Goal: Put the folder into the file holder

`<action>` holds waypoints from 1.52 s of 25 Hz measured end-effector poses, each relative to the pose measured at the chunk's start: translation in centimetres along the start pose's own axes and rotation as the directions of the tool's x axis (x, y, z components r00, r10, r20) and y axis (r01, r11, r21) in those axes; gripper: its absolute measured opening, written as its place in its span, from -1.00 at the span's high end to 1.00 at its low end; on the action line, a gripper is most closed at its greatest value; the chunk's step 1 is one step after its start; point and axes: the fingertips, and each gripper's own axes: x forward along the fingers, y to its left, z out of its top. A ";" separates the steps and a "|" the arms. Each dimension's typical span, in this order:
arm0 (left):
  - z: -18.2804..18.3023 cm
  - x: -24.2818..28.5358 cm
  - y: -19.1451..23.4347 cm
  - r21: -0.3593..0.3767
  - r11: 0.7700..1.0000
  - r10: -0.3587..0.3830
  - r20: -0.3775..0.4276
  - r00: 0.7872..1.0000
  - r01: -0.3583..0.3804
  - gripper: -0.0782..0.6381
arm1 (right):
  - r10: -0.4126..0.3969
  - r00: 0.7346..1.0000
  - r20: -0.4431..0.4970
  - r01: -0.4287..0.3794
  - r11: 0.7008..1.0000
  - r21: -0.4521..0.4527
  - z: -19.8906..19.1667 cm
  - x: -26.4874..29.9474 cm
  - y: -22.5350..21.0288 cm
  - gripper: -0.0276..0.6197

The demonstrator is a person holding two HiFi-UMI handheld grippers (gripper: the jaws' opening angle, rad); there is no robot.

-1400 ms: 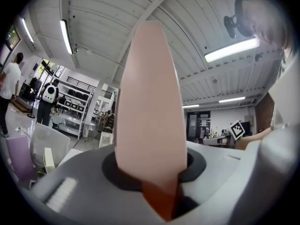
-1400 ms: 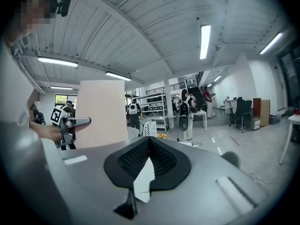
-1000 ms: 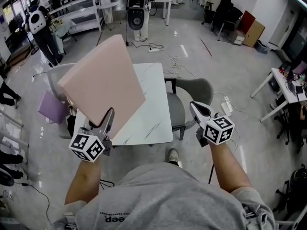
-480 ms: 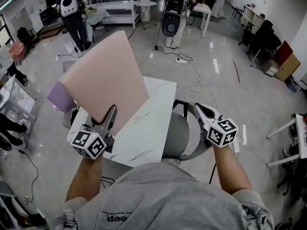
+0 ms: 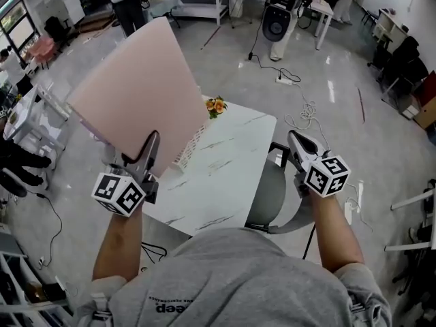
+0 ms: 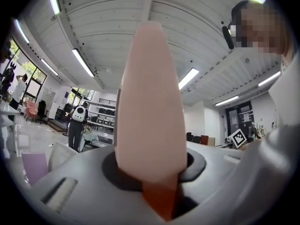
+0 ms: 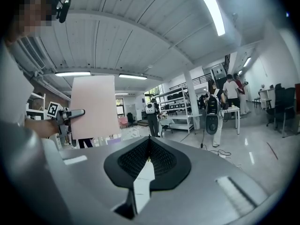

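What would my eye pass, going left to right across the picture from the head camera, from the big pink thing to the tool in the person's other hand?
pink folder → orange flowers → right gripper

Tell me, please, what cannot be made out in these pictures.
- Head view: the folder, clamped in the left gripper, covers most of what may be the file holder, white and slatted, on the table; this is not certain.
- Left gripper view: the folder is edge-on, its faces hidden.
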 end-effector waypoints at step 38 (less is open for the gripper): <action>-14.4 8.3 12.1 0.041 0.993 0.116 -0.027 0.993 -0.115 0.24 | -0.024 0.988 -0.152 0.025 1.000 0.007 -6.8 13.3 0.6 0.90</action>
